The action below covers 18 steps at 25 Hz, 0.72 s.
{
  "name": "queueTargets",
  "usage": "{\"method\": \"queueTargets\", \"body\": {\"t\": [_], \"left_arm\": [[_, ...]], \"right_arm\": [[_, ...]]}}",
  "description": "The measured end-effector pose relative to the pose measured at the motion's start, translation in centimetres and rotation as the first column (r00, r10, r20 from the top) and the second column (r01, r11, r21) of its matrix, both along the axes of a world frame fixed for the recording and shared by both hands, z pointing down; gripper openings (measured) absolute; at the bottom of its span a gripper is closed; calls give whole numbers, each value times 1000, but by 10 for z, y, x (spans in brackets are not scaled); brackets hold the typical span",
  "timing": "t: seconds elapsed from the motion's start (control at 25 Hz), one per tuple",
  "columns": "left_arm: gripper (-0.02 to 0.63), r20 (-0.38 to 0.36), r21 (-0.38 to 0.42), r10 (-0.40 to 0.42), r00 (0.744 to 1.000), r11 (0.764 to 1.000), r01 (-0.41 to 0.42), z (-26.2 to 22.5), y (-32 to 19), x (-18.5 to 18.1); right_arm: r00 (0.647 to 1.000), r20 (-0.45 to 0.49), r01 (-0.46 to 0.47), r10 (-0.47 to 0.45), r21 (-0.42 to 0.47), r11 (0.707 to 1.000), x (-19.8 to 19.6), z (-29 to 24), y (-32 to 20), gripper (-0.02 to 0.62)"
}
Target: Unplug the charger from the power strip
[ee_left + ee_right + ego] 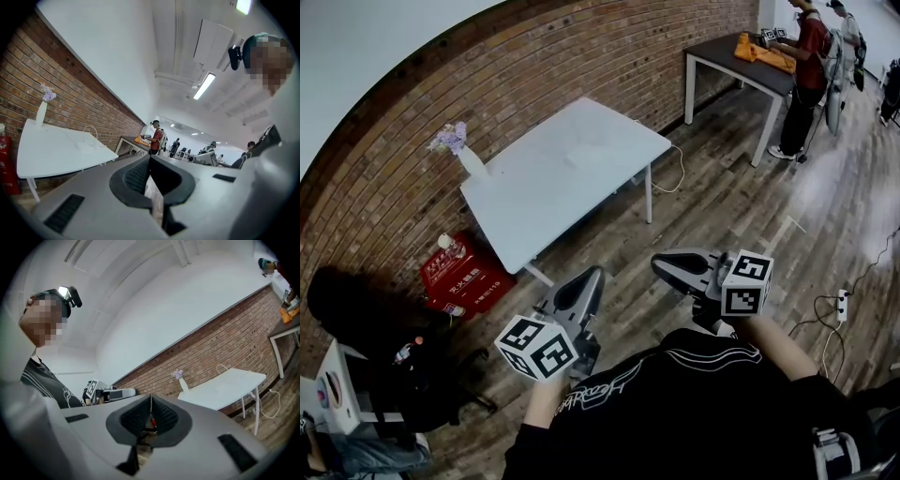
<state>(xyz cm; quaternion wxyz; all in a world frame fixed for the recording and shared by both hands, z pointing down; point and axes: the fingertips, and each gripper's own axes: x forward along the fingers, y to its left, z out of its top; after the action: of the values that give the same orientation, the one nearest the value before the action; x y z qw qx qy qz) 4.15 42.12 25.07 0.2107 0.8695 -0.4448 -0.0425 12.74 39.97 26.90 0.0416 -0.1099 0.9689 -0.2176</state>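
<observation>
Both grippers are held level in front of the person's chest, over the wooden floor and away from any object. My left gripper (592, 275) (150, 159) is shut with nothing in it. My right gripper (661, 265) (151, 398) is also shut and empty. A white power strip (842, 305) lies on the floor at the far right, with cables running from it. I cannot make out a charger on it at this size. A white cable (677, 172) hangs off the far side of the white table (572, 169).
A vase with purple flowers (457, 150) stands on the white table's left corner by the brick wall. Red boxes (464, 277) sit on the floor below. A dark table (741, 61) with orange cloth stands at the back right, with people (806, 66) beside it.
</observation>
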Motion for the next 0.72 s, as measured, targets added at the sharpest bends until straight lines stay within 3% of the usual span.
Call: {"method": "queueTargets", "body": {"t": [0.4, 0.72], "left_arm": [[4, -7, -45, -38, 999, 998, 38, 18, -38, -19], [5, -4, -83, -68, 998, 994, 67, 38, -140, -37]], "right_arm": [[1000, 20, 23, -22, -47, 999, -18, 19, -41, -2], [999, 25, 42, -40, -82, 996, -35, 36, -144, -2]]}}
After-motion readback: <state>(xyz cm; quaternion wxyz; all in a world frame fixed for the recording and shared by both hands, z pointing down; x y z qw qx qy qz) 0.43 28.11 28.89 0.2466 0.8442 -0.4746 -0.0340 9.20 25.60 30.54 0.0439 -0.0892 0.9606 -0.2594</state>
